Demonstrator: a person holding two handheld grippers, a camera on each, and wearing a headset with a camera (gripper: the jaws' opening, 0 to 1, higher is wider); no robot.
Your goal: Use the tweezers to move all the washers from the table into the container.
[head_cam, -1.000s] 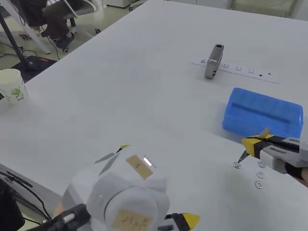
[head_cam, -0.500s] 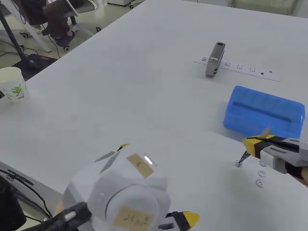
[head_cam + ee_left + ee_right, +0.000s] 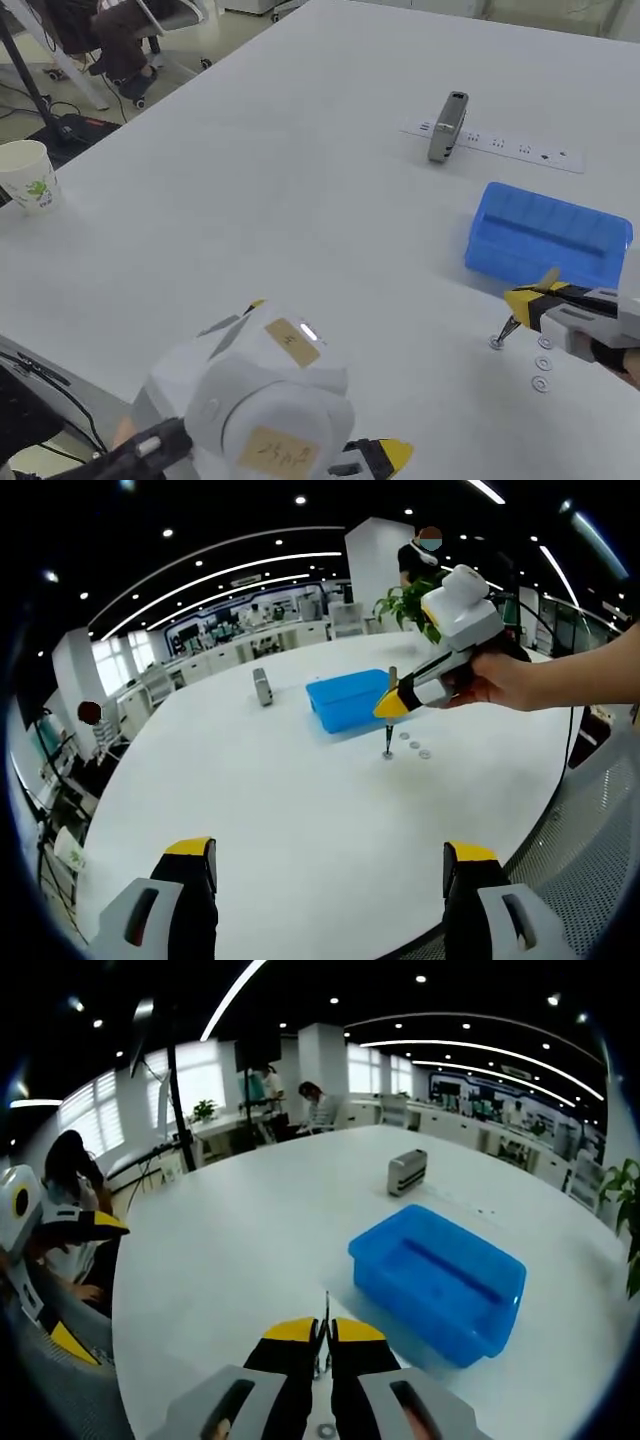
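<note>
Four small washers [image 3: 541, 364] lie on the white table [image 3: 300, 200]. They sit just beside the blue container [image 3: 545, 235], on the side that faces the table's near edge. One washer lies a little apart from the other three, further from the table's right side. The thin tip of the tweezers [image 3: 389, 725] points down at this one washer and looks like it touches it. It is too small to tell if the tip has hold of it. The other three washers lie in a short row close by.

The right gripper [image 3: 322, 1328] has its two jaws pressed tight together on the tweezers, which stick out between them. A hand [image 3: 500, 680] holds this gripper up just above the table, in front of the blue container. The container is open at the top, and no washers show inside it.

The left gripper [image 3: 328, 848] has its jaws spread wide apart with nothing between them. It hangs over the near edge of the table, well apart from the washers.

Farther back, toward the far edge, a small gray box [image 3: 447, 125] lies across one end of a flat white strip [image 3: 510, 148]. A paper cup [image 3: 25, 175] stands near the left edge of the table.
</note>
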